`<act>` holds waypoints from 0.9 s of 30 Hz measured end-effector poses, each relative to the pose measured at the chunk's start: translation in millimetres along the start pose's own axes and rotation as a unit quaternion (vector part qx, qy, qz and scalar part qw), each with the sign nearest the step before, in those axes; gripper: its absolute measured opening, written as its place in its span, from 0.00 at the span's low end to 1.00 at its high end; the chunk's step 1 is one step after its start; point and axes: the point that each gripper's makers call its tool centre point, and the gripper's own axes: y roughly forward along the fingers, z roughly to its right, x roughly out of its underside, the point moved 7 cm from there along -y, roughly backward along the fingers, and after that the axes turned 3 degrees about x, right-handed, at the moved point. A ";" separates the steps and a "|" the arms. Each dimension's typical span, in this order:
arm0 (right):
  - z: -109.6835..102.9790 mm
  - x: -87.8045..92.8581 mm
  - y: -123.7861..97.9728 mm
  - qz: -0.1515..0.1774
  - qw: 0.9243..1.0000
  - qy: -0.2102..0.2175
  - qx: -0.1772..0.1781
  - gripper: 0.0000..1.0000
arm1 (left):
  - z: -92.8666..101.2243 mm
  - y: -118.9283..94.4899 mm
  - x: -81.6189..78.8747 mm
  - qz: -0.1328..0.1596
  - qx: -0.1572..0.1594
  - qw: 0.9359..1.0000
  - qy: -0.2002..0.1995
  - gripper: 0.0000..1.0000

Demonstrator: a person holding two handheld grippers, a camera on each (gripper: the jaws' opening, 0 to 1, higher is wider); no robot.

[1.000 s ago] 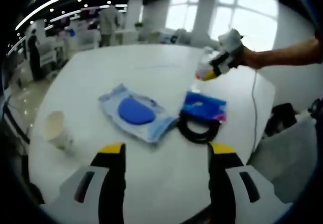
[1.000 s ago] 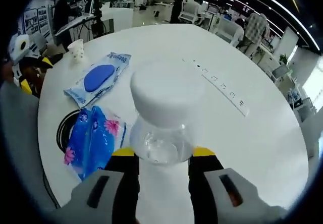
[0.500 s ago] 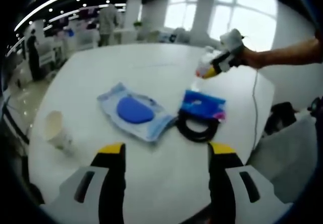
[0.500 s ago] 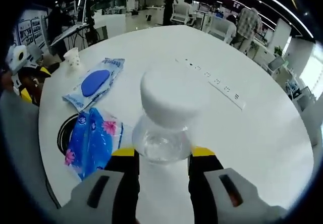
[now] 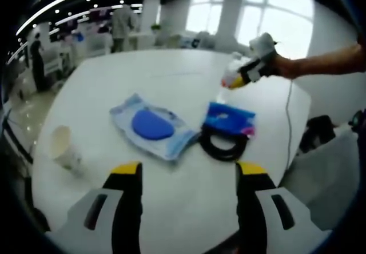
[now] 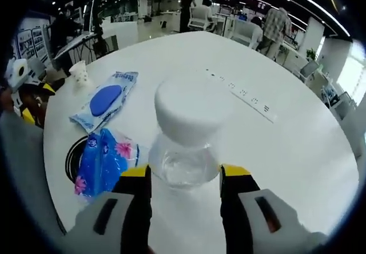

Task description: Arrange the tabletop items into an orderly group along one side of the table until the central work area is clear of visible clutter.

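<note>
My right gripper (image 6: 185, 171) is shut on a clear bottle (image 6: 184, 151) with a white cap, jaws pressed on both its sides. From the left gripper view, that right gripper (image 5: 247, 74), held by a hand, carries the bottle (image 5: 231, 78) tilted over the table's far right part. On the white round table (image 5: 171, 208) lie a wet-wipes pack (image 5: 153, 125) with a blue lid, a blue tissue pack (image 5: 230, 119) resting on a black coil (image 5: 224, 147), and a paper cup (image 5: 66, 148) at the left. My left gripper (image 5: 189, 171) hovers open near the front edge, nothing between its jaws.
A white power strip (image 6: 243, 94) lies across the table beyond the bottle. The wipes pack (image 6: 106, 99), tissue pack (image 6: 103, 159) and cup (image 6: 80, 74) sit left of it. A cable hangs off the table's right edge (image 5: 289, 111). People and desks stand behind.
The right gripper view has shifted slightly with the hand; the bottle stays gripped. The left gripper and the items on the table have not moved.
</note>
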 end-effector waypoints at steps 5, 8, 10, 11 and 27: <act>0.2 -1.2 1.1 0.010 1.000 0.017 0.001 0.56 | 0.1 -0.2 0.0 0.000 0.000 1.000 0.000 0.63; 0.3 -0.9 1.8 0.009 1.000 0.012 0.006 0.66 | 0.1 -0.1 0.2 0.000 0.000 1.000 -0.001 0.63; 0.9 -0.1 2.3 0.006 1.000 0.006 0.012 0.75 | 0.1 0.2 0.3 -0.001 0.000 1.000 -0.001 0.63; 1.1 -0.3 2.5 0.008 1.000 0.007 0.011 0.76 | 0.3 0.4 0.4 -0.001 0.000 1.000 0.000 0.63; 5.3 -6.5 12.0 0.073 0.987 0.142 0.000 0.72 | -0.1 1.7 1.9 -0.005 0.000 1.000 -0.001 0.63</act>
